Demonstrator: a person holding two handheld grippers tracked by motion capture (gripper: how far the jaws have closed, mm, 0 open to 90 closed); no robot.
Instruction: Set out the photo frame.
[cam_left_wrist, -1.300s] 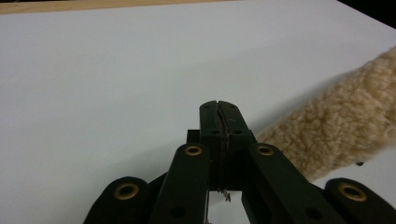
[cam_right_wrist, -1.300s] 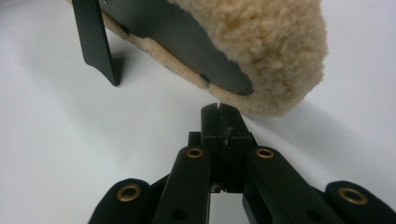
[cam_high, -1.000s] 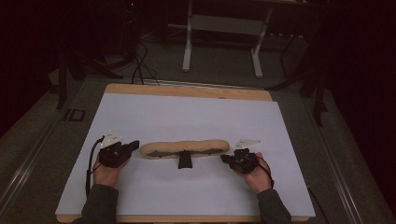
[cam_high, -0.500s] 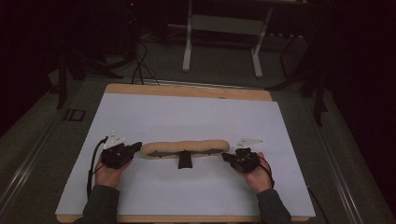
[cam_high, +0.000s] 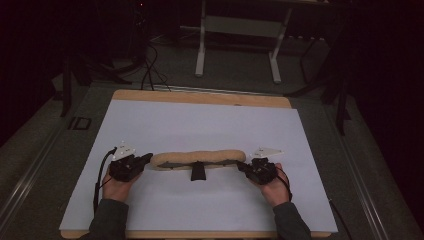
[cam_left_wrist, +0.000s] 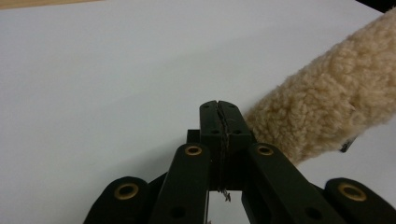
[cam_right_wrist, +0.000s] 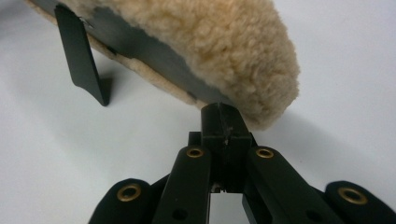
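Nothing moved: both closed grippers (cam_high: 146, 159) (cam_high: 242, 167) still flank the fleece pad (cam_high: 200, 157).

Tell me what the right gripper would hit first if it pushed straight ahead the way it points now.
Most likely the fleece pad. The right gripper, jaws shut, points at the pad's rounded end, with its tip already at the dark underside edge. Whether they touch is hard to tell.

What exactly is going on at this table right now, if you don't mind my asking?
A person sits at a table covered by a white sheet, holding tongs in each hand. A long fleecy tan pad with a dark strap lies across the middle. The left tongs sit at its left end, the right tongs at its right end. Both are shut; whether either pinches the pad is unclear.
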